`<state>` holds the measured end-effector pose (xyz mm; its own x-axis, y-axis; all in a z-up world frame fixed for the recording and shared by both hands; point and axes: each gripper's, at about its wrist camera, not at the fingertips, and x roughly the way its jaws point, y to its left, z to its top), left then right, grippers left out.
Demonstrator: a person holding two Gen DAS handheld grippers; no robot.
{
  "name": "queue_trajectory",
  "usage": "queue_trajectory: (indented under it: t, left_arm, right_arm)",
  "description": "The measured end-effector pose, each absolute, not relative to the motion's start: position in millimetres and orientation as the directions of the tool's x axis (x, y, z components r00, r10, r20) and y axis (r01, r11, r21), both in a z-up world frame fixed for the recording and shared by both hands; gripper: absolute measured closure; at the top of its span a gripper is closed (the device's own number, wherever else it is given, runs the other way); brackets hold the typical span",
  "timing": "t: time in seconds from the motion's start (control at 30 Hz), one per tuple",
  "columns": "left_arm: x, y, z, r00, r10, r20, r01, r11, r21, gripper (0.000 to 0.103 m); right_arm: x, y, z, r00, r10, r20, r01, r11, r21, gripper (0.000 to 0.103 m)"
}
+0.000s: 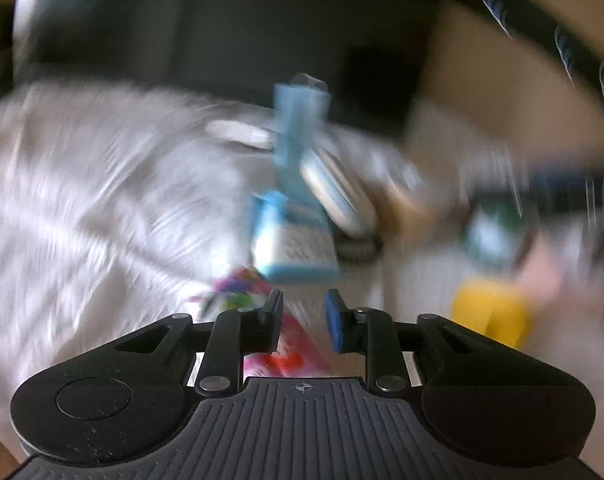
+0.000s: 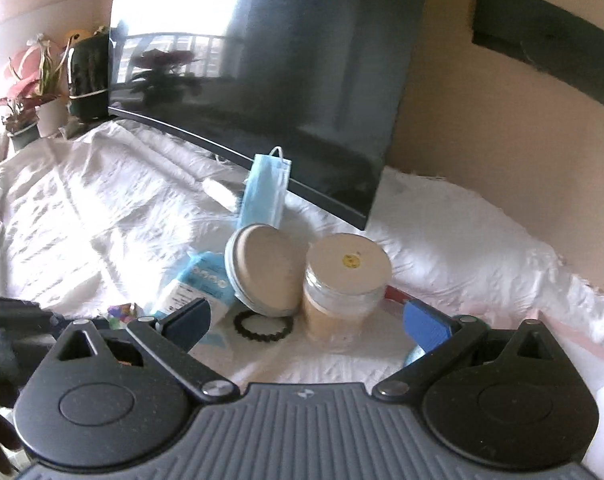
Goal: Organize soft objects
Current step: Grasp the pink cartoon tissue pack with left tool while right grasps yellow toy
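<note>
Left wrist view, heavily blurred: the left gripper [image 1: 303, 312] hangs over a white cloth [image 1: 82, 200] with its jaws a narrow gap apart and nothing pinched between the pads. Below the gap lies a pink and red packet [image 1: 286, 354], its contact with the fingers unclear. Just ahead stands a pale blue packet [image 1: 292, 246], and behind it a blue face mask [image 1: 300, 128] rises upright. A yellow object [image 1: 489, 314] sits to the right; its kind cannot be told. Open cloth spreads to the left.

Right wrist view, sharp: the right gripper [image 2: 305, 322] is spread wide and empty, pointing down at a cluster in the middle of the cloth. A glass jar [image 2: 343, 292] with a tan lid stands upright between the fingertips' line of sight; a round tan lid [image 2: 268, 270] leans tilted against its left side. A black scalloped ring [image 2: 263, 326] lies flat in front. The face mask leans against the lower edge of a dark television screen [image 2: 270, 64]. Potted plants [image 2: 34, 84] crowd the far left corner. Bare cloth lies open left of the cluster.
</note>
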<state>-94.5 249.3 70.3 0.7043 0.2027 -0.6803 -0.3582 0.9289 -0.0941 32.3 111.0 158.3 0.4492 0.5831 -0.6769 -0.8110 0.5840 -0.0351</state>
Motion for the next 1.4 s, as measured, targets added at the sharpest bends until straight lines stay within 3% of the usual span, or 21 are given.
queue_trajectory:
  t: [0.17, 0.33, 0.43, 0.53, 0.63, 0.77, 0.9, 1.0, 1.07, 1.23, 1.3, 1.33, 1.37, 1.4]
  left_arm:
    - [-76.4, 221.6, 41.8, 0.639, 0.233, -0.733, -0.351, 0.936, -0.009, 0.074]
    - [-73.5, 222.1, 31.2, 0.651, -0.019, -0.759, -0.276, 0.925, -0.26, 0.069]
    - [-98.8, 225.4, 51.0, 0.711, 0.074, -0.7, -0.338, 0.908, -0.247, 0.069]
    - [-131.3, 244.9, 80.9, 0.734, 0.266, -0.625, -0.498, 0.837, -0.228, 0.069]
    - [-147.5, 268.6, 89.6, 0.67, 0.349, -0.656, -0.628, 0.738, -0.249, 0.069]
    - [-131.2, 282.6, 64.2, 0.611, 0.272, -0.743, -0.653, 0.704, -0.279, 0.069]
    - [-106.9, 271.7, 43.8, 0.628, 0.195, -0.753, -0.581, 0.762, -0.287, 0.05]
    - [-89.4, 262.4, 34.8, 0.639, 0.191, -0.745, -0.543, 0.798, -0.261, 0.043]
    - [-82.1, 260.8, 30.2, 0.646, 0.181, -0.742, -0.529, 0.806, -0.264, 0.04]
    - [-59.0, 264.7, 24.1, 0.636, 0.173, -0.752, -0.523, 0.813, -0.256, 0.018]
    - [-50.8, 264.4, 22.0, 0.63, 0.188, -0.754, -0.524, 0.819, -0.234, 0.018]
    - [-49.9, 263.5, 22.1, 0.624, 0.187, -0.759, -0.521, 0.823, -0.226, 0.018]
    - [-50.8, 263.3, 22.4, 0.623, 0.178, -0.762, -0.511, 0.83, -0.224, 0.018]
    - [-54.0, 263.6, 22.6, 0.625, 0.169, -0.762, -0.499, 0.837, -0.224, 0.021]
  right_arm:
    - [33.5, 94.4, 144.3, 0.466, 0.539, -0.702, -0.791, 0.609, -0.058, 0.0]
    - [29.1, 73.4, 136.5, 0.482, 0.528, -0.699, -0.789, 0.609, -0.084, 0.0]
    - [29.7, 62.0, 134.6, 0.506, 0.527, -0.682, -0.775, 0.625, -0.093, 0.0]
    - [33.7, 51.0, 132.1, 0.508, 0.536, -0.674, -0.758, 0.649, -0.055, 0.0]
    - [36.1, 43.4, 126.7, 0.495, 0.547, -0.675, -0.747, 0.665, -0.009, 0.0]
    - [34.4, 41.4, 119.8, 0.483, 0.545, -0.685, -0.741, 0.671, 0.012, 0.0]
    - [24.0, 23.0, 125.2, 0.467, 0.56, -0.684, -0.756, 0.654, 0.02, 0.0]
    - [9.5, 5.9, 121.8, 0.414, 0.587, -0.696, -0.799, 0.6, 0.031, 0.0]
    - [-3.9, 4.2, 110.7, 0.415, 0.57, -0.709, -0.822, 0.569, -0.024, 0.0]
    - [-27.5, 29.0, 84.4, 0.47, 0.556, -0.686, -0.844, 0.51, -0.166, 0.0]
    - [-27.2, 43.5, 78.9, 0.465, 0.567, -0.68, -0.852, 0.496, -0.169, 0.001]
    - [-25.6, 50.3, 75.8, 0.463, 0.565, -0.683, -0.854, 0.491, -0.174, 0.01]
    - [-22.9, 55.1, 73.7, 0.461, 0.553, -0.695, -0.855, 0.487, -0.18, 0.034]
    - [-20.6, 59.9, 71.9, 0.455, 0.532, -0.714, -0.855, 0.484, -0.184, 0.05]
